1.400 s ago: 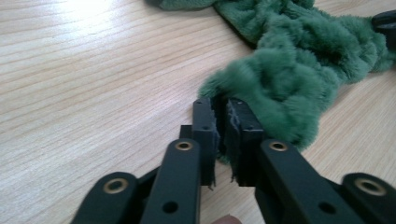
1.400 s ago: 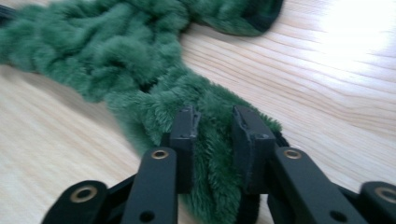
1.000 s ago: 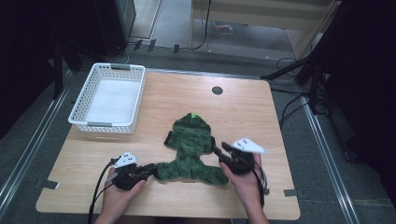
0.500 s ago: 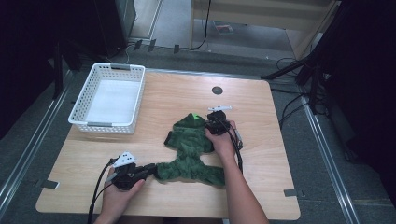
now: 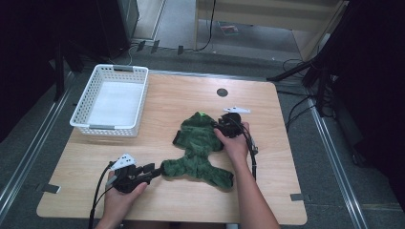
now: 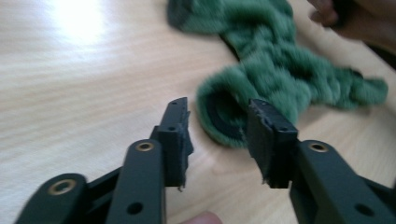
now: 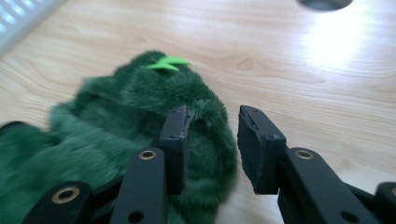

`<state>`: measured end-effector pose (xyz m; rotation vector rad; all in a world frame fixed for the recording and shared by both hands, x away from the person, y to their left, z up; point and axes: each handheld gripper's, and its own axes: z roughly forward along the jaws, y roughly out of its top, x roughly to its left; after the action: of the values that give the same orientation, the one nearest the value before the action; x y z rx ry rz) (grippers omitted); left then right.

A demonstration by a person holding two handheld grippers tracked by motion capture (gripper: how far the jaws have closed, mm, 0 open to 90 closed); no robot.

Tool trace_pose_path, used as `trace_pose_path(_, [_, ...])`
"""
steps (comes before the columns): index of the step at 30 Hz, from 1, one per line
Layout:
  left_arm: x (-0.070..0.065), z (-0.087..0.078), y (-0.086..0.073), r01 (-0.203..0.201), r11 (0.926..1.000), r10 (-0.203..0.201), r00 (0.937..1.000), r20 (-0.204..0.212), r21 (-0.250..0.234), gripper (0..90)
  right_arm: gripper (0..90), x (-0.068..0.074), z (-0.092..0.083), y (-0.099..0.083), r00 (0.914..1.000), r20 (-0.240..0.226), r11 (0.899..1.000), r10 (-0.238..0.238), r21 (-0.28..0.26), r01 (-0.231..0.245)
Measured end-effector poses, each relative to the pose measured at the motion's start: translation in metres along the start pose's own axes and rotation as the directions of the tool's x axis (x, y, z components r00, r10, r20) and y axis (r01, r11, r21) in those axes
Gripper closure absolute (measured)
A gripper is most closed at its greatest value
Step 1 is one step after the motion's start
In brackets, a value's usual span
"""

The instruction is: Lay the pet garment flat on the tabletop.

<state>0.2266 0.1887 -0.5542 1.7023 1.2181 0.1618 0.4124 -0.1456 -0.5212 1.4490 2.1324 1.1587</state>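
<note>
The green fleece (image 5: 200,150) lies crumpled at the table's (image 5: 181,95) middle. The left gripper (image 6: 217,140) has just opened, its jaws released before a cuff; the right gripper (image 7: 210,144) has also just opened, and one jaw seems pressed into the pile, gripping nothing. A bite could catch only fluff and slip, or drag the garment askew. A white basket (image 5: 81,121) sits far left; dark floor and cables surround.

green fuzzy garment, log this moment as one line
green fuzzy garment: flat on table | left hand-held gripper: jaws just opening at cuff, no grip | right hand-held gripper: jaws just opening at top edge, no grip
</note>
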Motion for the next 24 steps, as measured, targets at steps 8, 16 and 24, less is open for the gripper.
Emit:
trace_pose_path(8, [-0.007,0.005,0.001,-0.044,0.9984,0.045,0.9988,0.019,-0.036,56.2,66.3,0.015,-0.007,0.031,0.9994,-0.034,0.998,-0.011,-0.069,0.009])
trace_pose_path(16, [-0.021,0.021,0.001,-0.144,0.9833,0.143,0.9895,0.025,0.111,74.8,75.3,0.047,0.059,0.029,0.9975,0.035,0.987,-0.061,0.154,0.055])
trace_pose_path(24, [-0.018,0.022,0.002,-0.135,0.9829,0.127,0.9898,0.063,0.126,82.5,72.0,0.045,0.074,0.036,0.9962,0.084,0.993,-0.024,0.119,0.014])
